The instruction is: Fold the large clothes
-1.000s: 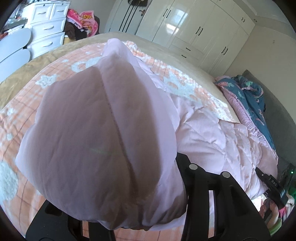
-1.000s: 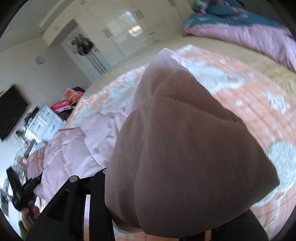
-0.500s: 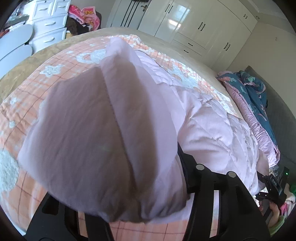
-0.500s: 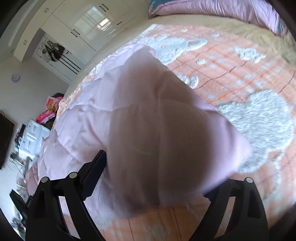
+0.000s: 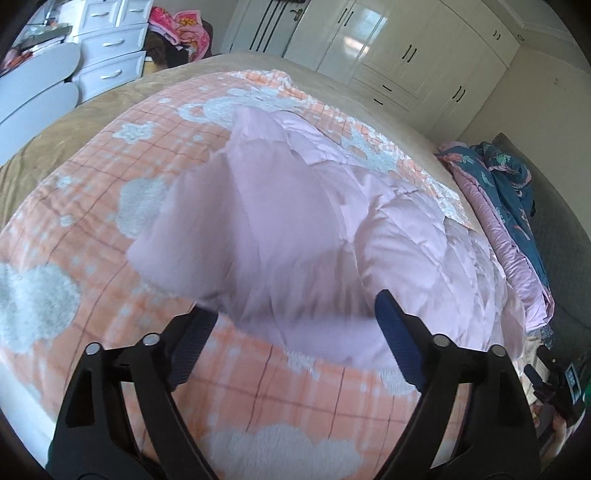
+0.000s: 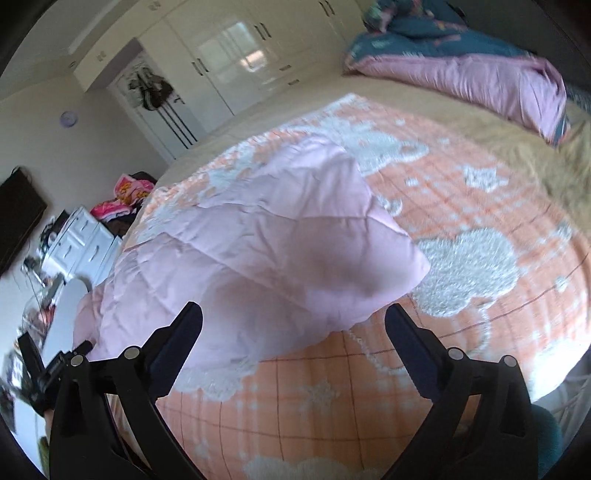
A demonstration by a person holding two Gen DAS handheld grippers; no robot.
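Left tool (image 5: 291, 325) and right tool (image 6: 293, 323): jaws wide and opening, gripping nothing. The pink quilted garment (image 5: 295, 236) lies on the bed (image 5: 92, 221) at each tool's twelve o'clock, its blurred near edge between the fingertips.

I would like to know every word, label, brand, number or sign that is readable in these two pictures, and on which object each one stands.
None can be read.
The pink printed cloth beside the white drawers carries a picture, too small and blurred to show any letters.
The small device at the right edge of the left wrist view has a pale panel, too small to read.
The round wall object is too blurred to read.
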